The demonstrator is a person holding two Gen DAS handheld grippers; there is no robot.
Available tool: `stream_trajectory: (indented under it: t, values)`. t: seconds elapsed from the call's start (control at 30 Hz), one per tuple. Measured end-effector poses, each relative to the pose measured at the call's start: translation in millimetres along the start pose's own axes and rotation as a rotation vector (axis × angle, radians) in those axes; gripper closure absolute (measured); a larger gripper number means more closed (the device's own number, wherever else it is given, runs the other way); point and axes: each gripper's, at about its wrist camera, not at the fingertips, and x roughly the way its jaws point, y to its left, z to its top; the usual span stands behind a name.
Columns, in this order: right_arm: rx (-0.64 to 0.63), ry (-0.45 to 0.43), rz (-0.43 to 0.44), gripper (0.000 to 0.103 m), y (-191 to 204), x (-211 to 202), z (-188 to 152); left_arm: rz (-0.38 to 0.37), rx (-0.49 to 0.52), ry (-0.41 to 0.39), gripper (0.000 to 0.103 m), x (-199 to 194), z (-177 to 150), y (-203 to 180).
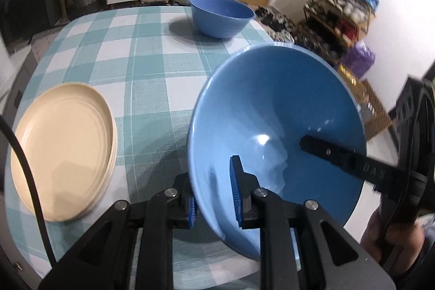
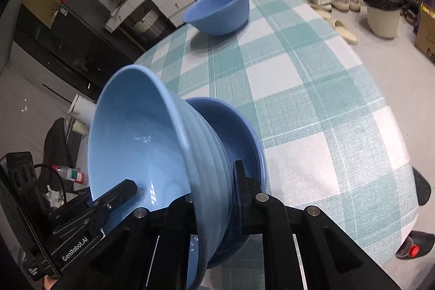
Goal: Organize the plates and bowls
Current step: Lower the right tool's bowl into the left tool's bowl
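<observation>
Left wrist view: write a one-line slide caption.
Both grippers clamp a tilted blue bowl's rim beside stacked cream plates.

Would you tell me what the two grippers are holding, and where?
Both grip one tilted blue bowl by its rim: left gripper and right gripper on opposite sides.

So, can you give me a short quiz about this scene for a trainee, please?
1. True or false: only the left tool grips the held bowl.
2. What lies on the table beside the held bowl, in the left wrist view? A) cream plates B) a cup C) a spoon
3. Fill in: the far bowl stands upright and its colour is ____.

Key: 1. False: the right tool is also shut on its rim. 2. A: the plates lie in a stack. 3. Blue.
</observation>
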Motion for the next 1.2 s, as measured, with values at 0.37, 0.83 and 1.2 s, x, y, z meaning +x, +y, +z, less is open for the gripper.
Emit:
stream_trajectory:
  t: [0.37,0.83,1.2]
  values:
    - [-0.059,-0.126,-0.086,0.093,9,-15,-18,0.027,0.036,-0.039,0.073,2,-11,-8]
    - [-0.106,-0.179,-0.114,0.093,14,-24,-27,0.018,0.023,-0.045,0.073,0,-13,-9]
    - [-0.152,-0.224,-0.167,0.089,17,-27,-29,0.000,0.005,-0.030,0.069,-8,-9,-9]
